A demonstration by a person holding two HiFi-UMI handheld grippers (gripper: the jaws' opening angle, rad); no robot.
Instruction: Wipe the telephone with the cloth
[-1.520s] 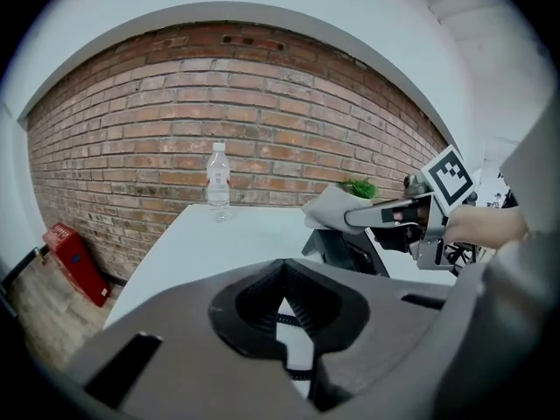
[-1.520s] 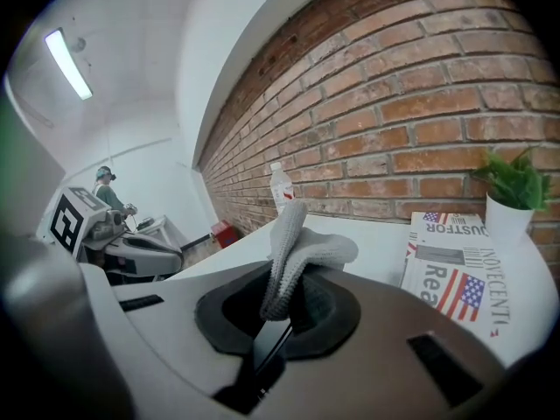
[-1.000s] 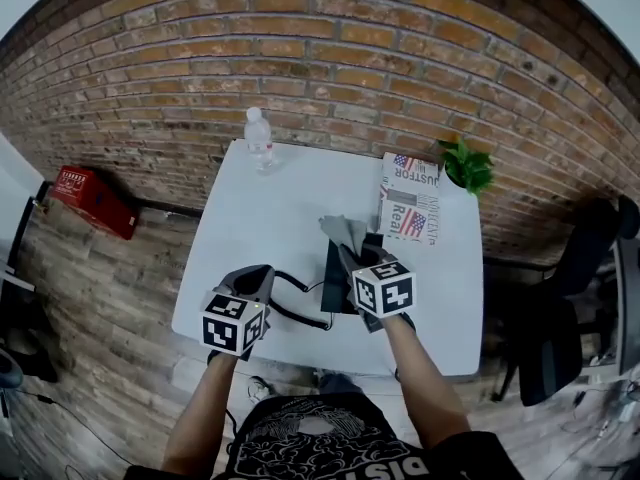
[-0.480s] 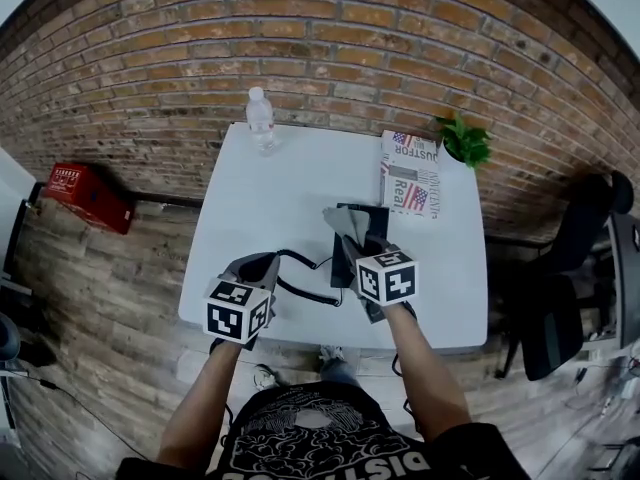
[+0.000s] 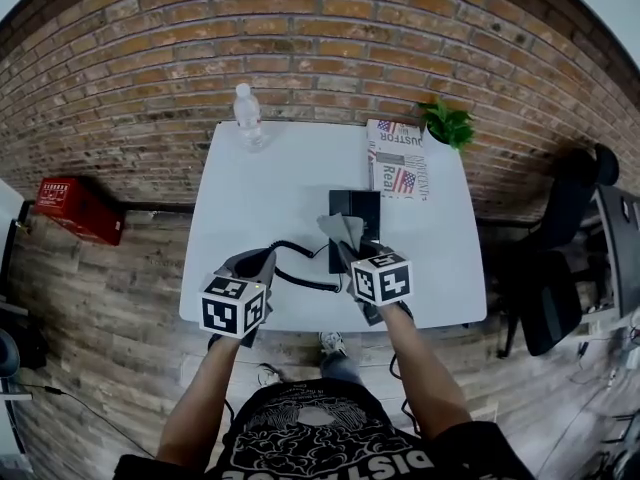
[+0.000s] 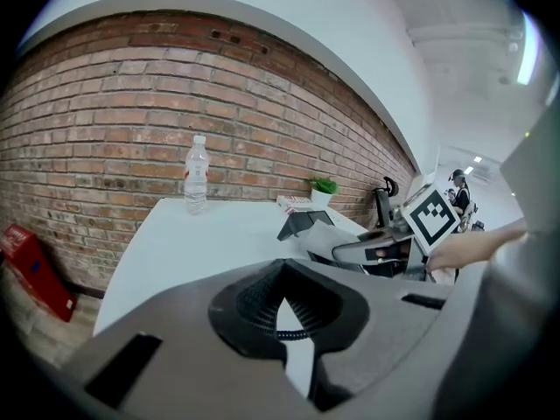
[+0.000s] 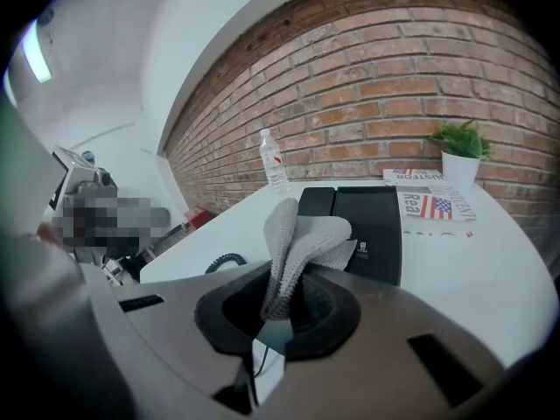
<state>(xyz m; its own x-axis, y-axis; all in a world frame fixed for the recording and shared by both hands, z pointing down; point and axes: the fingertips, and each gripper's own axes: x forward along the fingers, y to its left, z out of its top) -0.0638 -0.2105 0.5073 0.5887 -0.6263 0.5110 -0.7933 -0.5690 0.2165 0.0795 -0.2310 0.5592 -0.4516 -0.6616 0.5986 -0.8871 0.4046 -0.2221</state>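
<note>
The left tool (image 5: 258, 264) is closed to a thin slit on the telephone's black coiled cord (image 6: 291, 333), near the front edge of the white tabletop (image 5: 262, 183). To its right, the right tool (image 5: 350, 255) pinches a bunched grey knitted cloth (image 7: 296, 234) just over the near end of the flat black telephone (image 5: 355, 208), which lies mid-tabletop. Wiping looks barely begun, with most of the surface apparently left. Only the gripper views show each grip; only the head view shows the cord's run to the telephone.

Black white-printed T-shirt (image 5: 310, 438); grey left gripper (image 5: 262, 262) and right gripper (image 5: 349, 255), black-and-white marker cubes (image 5: 234, 309).
</note>
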